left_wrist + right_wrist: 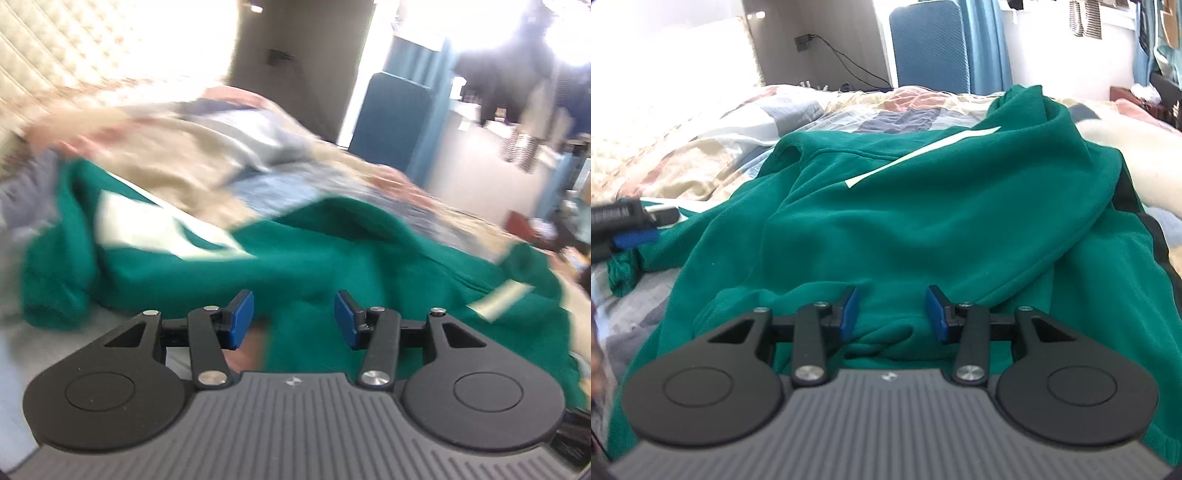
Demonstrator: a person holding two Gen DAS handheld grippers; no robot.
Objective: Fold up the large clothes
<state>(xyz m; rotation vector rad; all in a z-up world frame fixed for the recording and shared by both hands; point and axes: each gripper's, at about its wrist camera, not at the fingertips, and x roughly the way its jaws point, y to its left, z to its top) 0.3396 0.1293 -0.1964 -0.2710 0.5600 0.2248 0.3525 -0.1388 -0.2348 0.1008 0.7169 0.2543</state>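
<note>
— Where was the green hoodie (905, 221)?
— Spread across the patchwork quilt (701, 140) on the bed.
— The grippers?
— Left gripper (294, 319) and right gripper (891, 314) hovered above the hoodie, jaws parted, empty.

Bed (713, 147) with patchwork quilt (871, 110) in cream, pink, blue; green hoodie (905, 221) spread rumpled on top, white stripe showing.
</note>
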